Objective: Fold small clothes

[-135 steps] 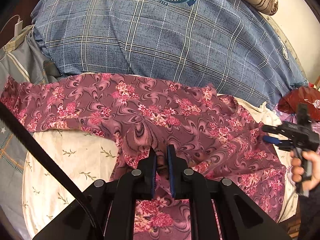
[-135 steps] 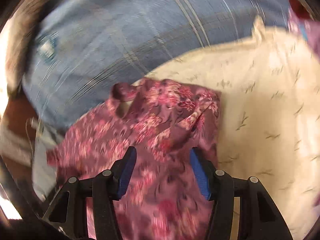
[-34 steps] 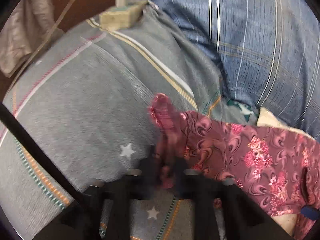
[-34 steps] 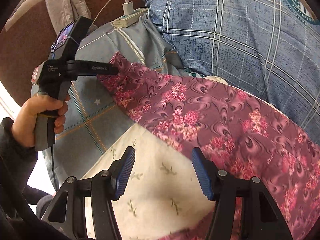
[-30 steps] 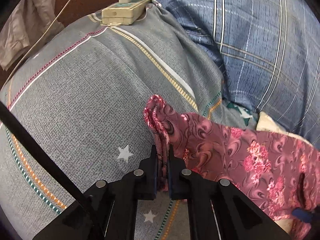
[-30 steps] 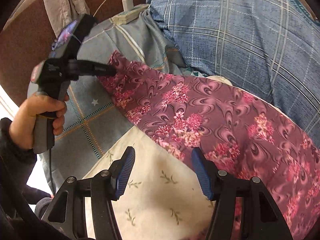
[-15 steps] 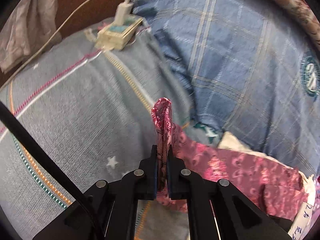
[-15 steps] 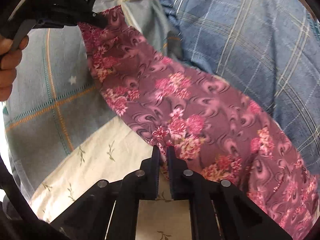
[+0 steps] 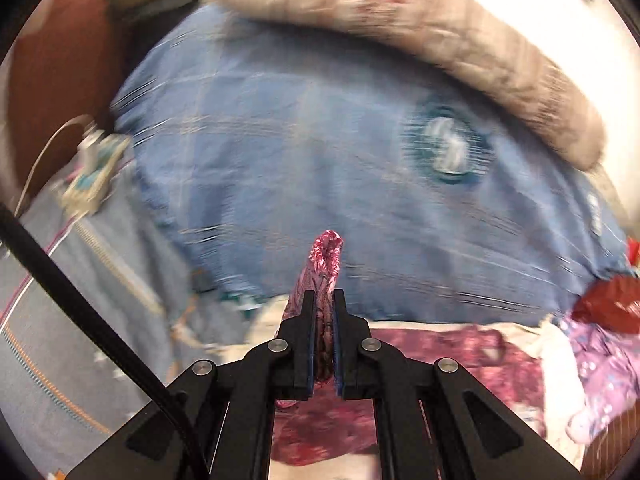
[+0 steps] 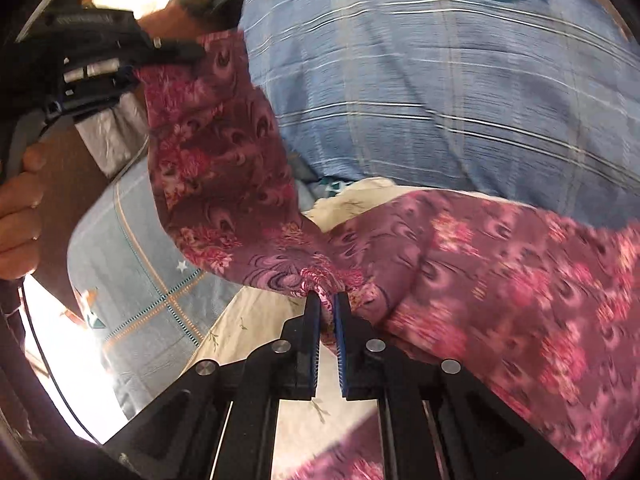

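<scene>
Fabric is now pinched in both of my grippers, which a second ago was not so: the right gripper [image 10: 327, 312], whose jaws stood wide over the cream leaf-print sheet [image 10: 256, 320] then, has clamped onto the lower edge of the maroon floral-print garment [image 10: 460, 264] at lower centre of the right wrist view. My left gripper [image 9: 323, 312] is still clenched on the sleeve end, a bunched tip poking up between its fingers at centre frame, and it has risen, so the blue plaid quilt [image 9: 320, 160] now fills the view where the grey star-print blanket [image 9: 60, 320] did before. In the right wrist view the left gripper sits at upper left, my hand [image 10: 20, 208] on its handle, the sleeve hanging in a slack band to the garment's body across the sheet. I judge the sleeve is ready to fold inward over the body.
</scene>
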